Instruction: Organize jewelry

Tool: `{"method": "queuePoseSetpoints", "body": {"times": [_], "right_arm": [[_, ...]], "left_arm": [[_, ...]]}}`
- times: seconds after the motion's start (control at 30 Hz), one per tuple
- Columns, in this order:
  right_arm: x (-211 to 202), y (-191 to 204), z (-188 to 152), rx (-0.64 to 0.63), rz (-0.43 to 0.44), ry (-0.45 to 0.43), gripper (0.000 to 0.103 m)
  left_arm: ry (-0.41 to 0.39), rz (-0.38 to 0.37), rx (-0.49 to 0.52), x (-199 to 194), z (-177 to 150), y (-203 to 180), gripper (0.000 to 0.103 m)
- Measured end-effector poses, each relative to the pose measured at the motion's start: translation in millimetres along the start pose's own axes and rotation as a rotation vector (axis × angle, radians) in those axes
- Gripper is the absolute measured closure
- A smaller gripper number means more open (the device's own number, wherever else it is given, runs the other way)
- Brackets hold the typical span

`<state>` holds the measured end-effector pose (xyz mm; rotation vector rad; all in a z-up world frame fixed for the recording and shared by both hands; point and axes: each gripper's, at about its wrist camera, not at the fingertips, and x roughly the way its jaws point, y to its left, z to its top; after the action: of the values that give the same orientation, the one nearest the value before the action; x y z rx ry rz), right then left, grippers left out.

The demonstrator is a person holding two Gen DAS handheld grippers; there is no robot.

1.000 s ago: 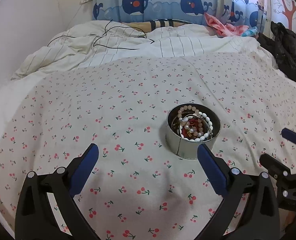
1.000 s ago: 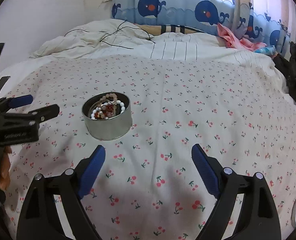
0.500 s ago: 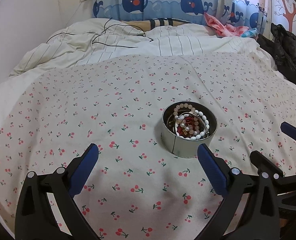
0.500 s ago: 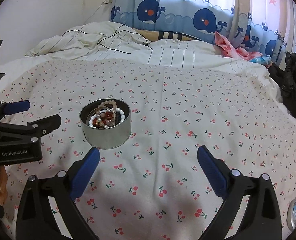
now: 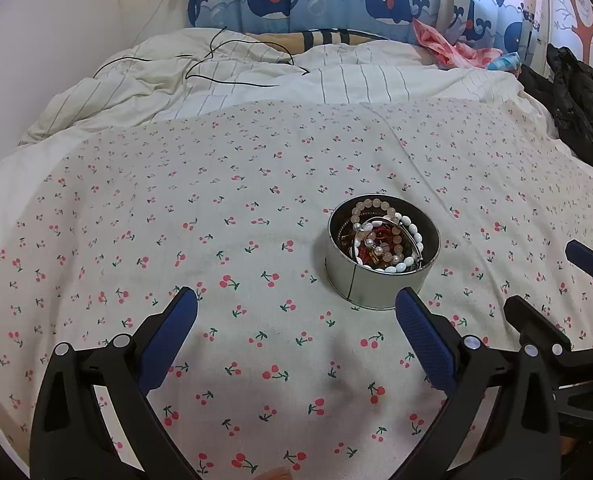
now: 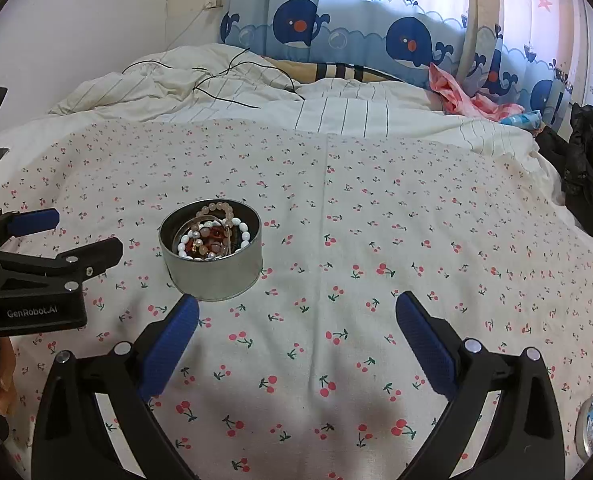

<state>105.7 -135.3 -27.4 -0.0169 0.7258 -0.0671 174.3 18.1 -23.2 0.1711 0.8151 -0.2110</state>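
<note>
Both grippers advanced toward tin (image 5: 382, 256) since prior frames, left gripper (image 5: 296, 312) jaws wide, empty, right gripper (image 6: 296, 316) jaws wide, empty, bracelets (image 5: 380, 240) heaped inside tin on cherry-print sheet (image 5: 176, 220)

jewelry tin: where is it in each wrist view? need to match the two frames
Left wrist: tin sits right of centre, just ahead of that gripper's right finger.
Right wrist: tin sits left of centre, just ahead of that gripper's left finger.
Shared landmark: the black cable on the striped duvet.
</note>
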Motion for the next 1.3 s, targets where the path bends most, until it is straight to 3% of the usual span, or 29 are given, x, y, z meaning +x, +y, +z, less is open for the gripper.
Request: {"method": "queuePoseSetpoints", "body": {"times": [1.0,1.3], "right_arm": [[5.9,0.5,-3.9,-0.002,0.001,0.016,0.008],[6.8,0.9,-4.3,-0.002,0.003,0.017,0.008]], "left_arm": [[0.020,-0.013,-0.010,4.9,-2.8,1.7,0.007],[0.022,0.035,0.009,5.0,-0.7,-1.2,0.007]]}}
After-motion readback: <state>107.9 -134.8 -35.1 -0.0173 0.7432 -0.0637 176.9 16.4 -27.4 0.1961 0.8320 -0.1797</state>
